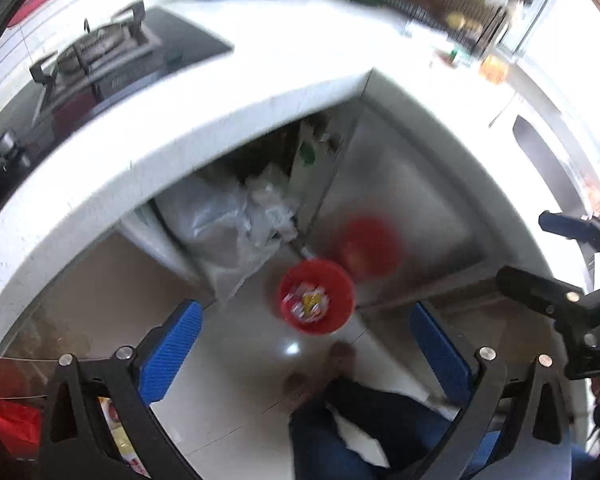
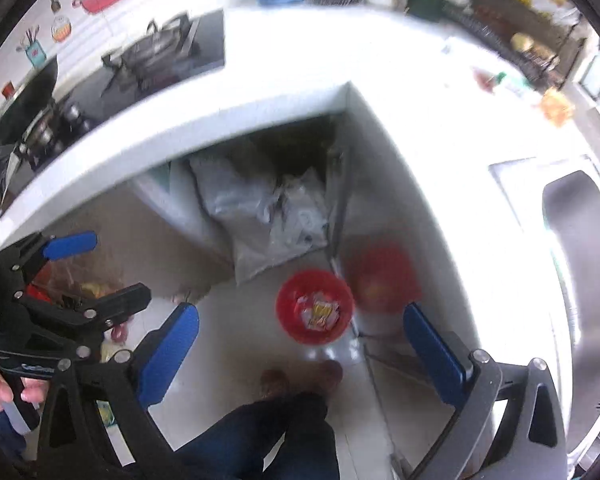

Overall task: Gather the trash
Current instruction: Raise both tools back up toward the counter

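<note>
Red bin (image 1: 317,300): on the floor, wrappers (image 1: 309,305) inside
Left gripper (image 1: 306,342): jaws spread — empty
Right gripper (image 2: 302,346): jaws spread — empty

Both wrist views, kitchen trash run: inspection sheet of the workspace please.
Surface: pale tiled floor, glare spot; white L-shaped countertop above.
Job's things: red bin on the floor, wrappers inside.
Clutter: plastic bags in the open under-counter space; bottles and dish rack at the counter's back.
Grippers: left gripper and right gripper both above the bin, jaws open, nothing between them.
Cables: nothing seen.
Surroundings: gas hob, steel sink, person's legs and shoes.
</note>
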`<state>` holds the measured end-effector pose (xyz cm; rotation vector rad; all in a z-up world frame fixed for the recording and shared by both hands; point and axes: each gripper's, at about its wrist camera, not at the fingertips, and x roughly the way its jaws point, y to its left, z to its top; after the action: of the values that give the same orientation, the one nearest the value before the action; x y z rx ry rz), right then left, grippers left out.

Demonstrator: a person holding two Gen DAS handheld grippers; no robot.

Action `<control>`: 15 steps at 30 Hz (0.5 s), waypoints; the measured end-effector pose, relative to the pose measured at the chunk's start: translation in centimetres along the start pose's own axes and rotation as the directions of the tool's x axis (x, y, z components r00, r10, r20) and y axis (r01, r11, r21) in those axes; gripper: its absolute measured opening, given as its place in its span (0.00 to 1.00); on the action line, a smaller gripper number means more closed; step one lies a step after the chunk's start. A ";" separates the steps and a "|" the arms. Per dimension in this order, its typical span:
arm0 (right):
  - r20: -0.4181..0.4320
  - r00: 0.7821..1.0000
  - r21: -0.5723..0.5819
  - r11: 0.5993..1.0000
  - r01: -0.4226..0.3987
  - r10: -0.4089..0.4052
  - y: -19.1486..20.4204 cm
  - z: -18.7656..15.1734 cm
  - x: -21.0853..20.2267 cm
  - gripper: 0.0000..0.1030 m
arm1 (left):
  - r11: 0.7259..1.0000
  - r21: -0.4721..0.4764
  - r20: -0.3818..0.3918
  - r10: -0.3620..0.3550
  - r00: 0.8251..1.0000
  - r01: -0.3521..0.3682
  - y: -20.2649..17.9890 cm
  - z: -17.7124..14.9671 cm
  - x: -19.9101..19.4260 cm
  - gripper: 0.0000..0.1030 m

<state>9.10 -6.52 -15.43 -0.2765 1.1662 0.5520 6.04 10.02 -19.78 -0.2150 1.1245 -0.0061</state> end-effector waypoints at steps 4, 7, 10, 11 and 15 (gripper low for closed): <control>0.069 0.997 0.029 0.999 0.017 -0.019 -1.0 0.3 -3.1 0.99 | 0.998 0.050 0.052 0.020 0.998 -0.022 -1.8 1.5 -2.4 1.00; 0.110 0.993 0.043 0.999 0.029 -0.034 -1.7 0.6 -4.7 0.99 | 0.997 0.071 0.090 0.033 0.995 -0.039 -3.0 2.7 -3.9 1.00; 0.141 0.988 0.051 0.997 0.052 -0.058 -1.8 1.0 -6.1 0.99 | 0.997 0.075 0.118 0.023 0.993 -0.032 -3.8 3.8 -5.2 1.00; 0.148 0.987 0.057 0.997 0.055 -0.063 -2.0 1.1 -6.5 0.99 | 0.996 0.081 0.126 0.021 0.992 -0.031 -4.3 4.3 -5.7 1.00; 0.176 0.981 0.098 0.993 0.064 -0.080 -3.2 1.8 -8.7 0.99 | 0.993 0.115 0.144 0.021 0.989 -0.038 -5.7 5.9 -7.1 1.00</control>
<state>9.76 -10.67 -6.94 -0.1852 0.9994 0.4489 8.87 6.27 -10.02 -0.0919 0.9809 -0.0296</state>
